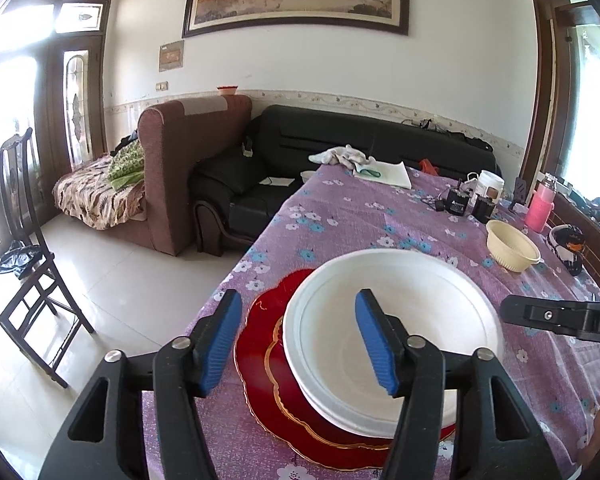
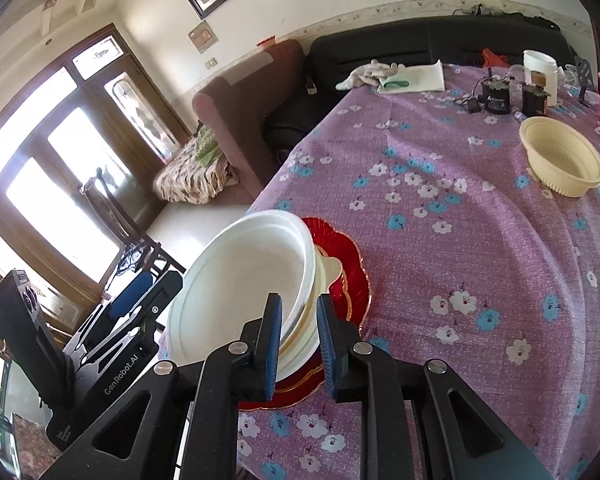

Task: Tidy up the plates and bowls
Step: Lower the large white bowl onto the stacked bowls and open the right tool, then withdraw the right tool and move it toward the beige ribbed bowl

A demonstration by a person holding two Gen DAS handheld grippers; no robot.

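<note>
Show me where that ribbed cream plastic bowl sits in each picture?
Left wrist view: the ribbed cream plastic bowl is right of centre, alone on the purple floral tablecloth.
Right wrist view: upper right, same cloth.
Shared landmark: the red scalloped plate under the white bowls.

Left gripper (image 1: 300, 340) tilting moderately downward, its blue-padded jaws standing well apart, one pad out to the left and the other over toward the middle, neither pressing on anything. Right gripper (image 2: 298, 344) angling down more steeply, jaws drawn close with only a narrow gap between the pads, nothing clearly pinched there. Each showing in the other's view: the right one's black finger jutting in from the right edge, the left one's body sitting low at the left.
</note>
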